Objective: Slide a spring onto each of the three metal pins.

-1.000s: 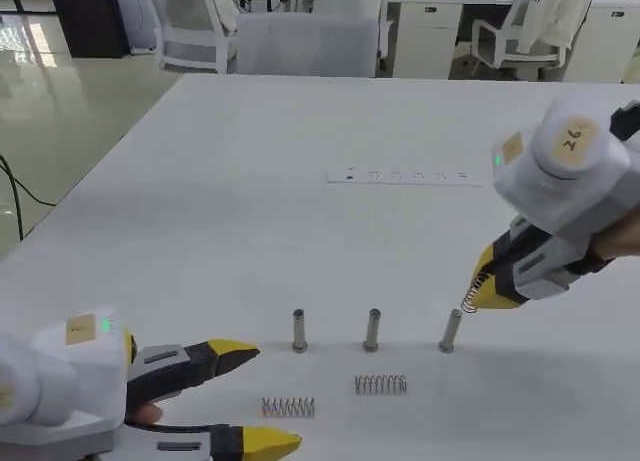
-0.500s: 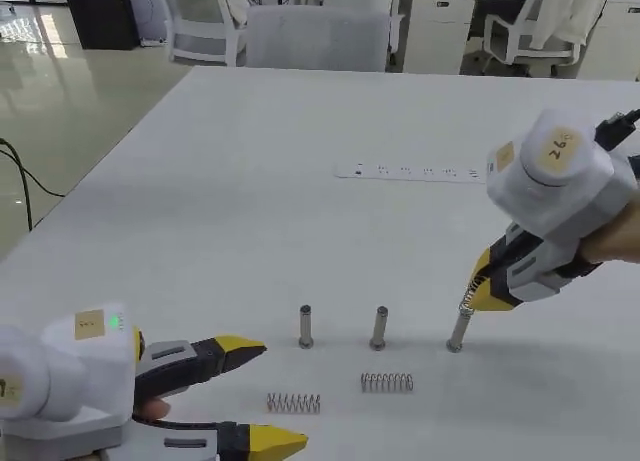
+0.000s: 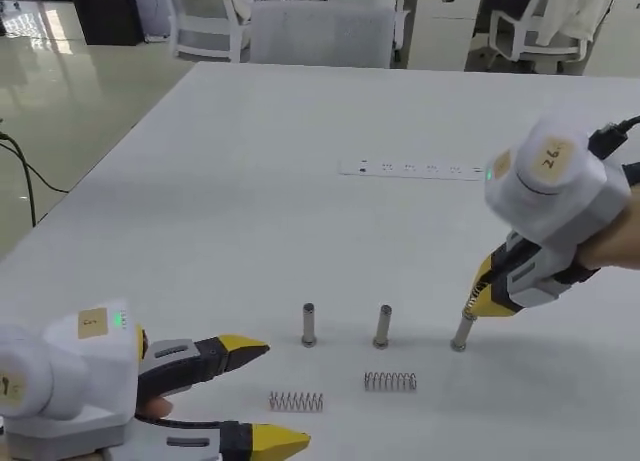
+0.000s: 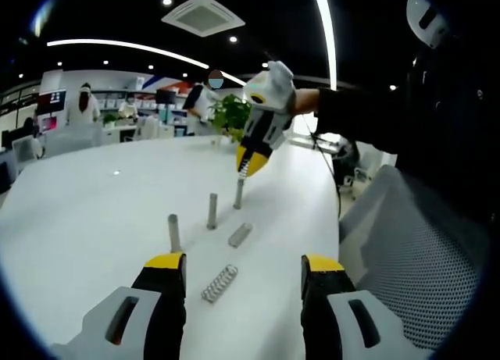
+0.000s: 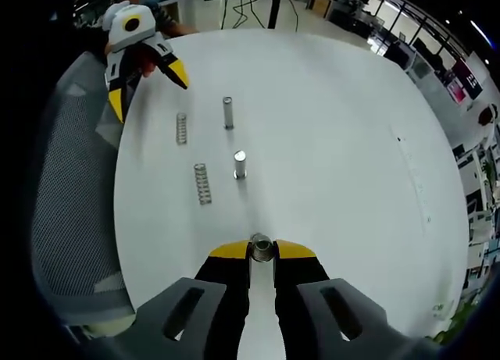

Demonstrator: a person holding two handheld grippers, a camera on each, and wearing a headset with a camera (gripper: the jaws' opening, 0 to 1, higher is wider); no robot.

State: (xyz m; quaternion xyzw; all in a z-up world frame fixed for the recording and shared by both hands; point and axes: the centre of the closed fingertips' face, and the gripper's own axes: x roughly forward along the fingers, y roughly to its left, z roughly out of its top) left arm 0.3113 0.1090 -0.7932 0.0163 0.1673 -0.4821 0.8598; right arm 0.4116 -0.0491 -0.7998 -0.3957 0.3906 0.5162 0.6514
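Three upright metal pins (image 3: 309, 324) (image 3: 383, 326) (image 3: 461, 331) stand in a row on the white table. My right gripper (image 3: 483, 296) is shut on a spring (image 3: 471, 302), tilted, with its lower end at the top of the right pin. In the right gripper view the spring's end (image 5: 262, 247) sits between the yellow tips. Two loose springs (image 3: 296, 401) (image 3: 390, 381) lie in front of the pins. My left gripper (image 3: 268, 394) stands open at the near left, just beside the left loose spring (image 4: 219, 283), holding nothing.
A white power strip (image 3: 415, 169) lies farther back on the table (image 3: 250, 181). Office chairs (image 3: 320, 36) stand at the far edge. The table's near edge is close to the left gripper.
The right gripper has come down a little, bringing the spring's lower end to the right pin's top. The left gripper has stayed put; the head camera shifted slightly.
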